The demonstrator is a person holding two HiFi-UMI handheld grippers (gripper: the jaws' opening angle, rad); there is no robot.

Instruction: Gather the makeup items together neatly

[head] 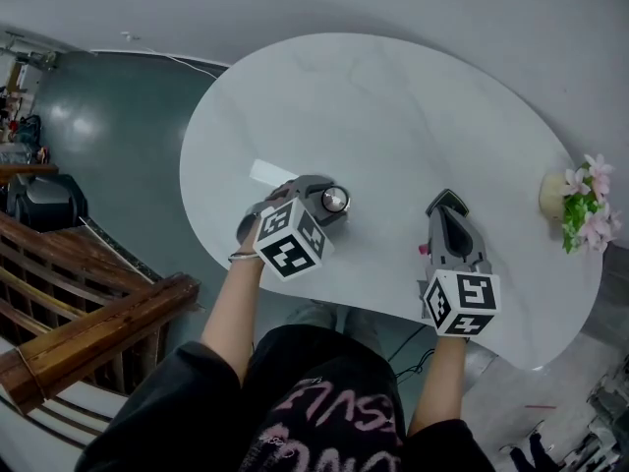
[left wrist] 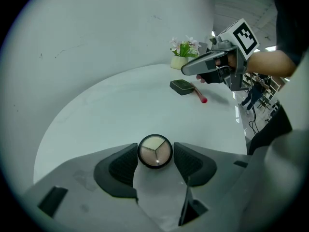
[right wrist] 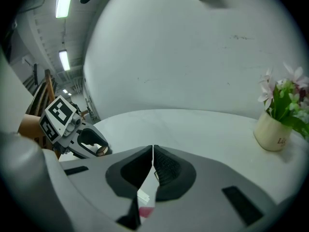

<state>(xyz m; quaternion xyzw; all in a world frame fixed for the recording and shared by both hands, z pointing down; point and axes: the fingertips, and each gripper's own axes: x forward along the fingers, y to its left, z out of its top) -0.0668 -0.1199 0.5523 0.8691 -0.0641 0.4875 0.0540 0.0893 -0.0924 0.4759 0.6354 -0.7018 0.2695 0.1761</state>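
L gripper (left wrist: 155, 154) clamped on round compact (left wrist: 154, 149): pads snug vs both its sides, compact at the jaw tips, pale face split in three sectors, dark rim. It sits low at front-left part of white surface (head: 393, 106); can't tell if compact rests on the surface or is just clear of it. R gripper (right wrist: 153, 151) jaws together, nothing btwn the pads, angled down over front-right part of surface, well apart from L gripper. Below R gripper's tip, seen from L gripper view: dark flat case (left wrist: 182, 86) lying on surface, w/ pink-tipped stick (left wrist: 199, 94) beside it, stick's plain end at case's edge, pink end toward the person. Small pot of flowers (right wrist: 270, 129) stands upright at far right edge, well apart from compact, case and stick.
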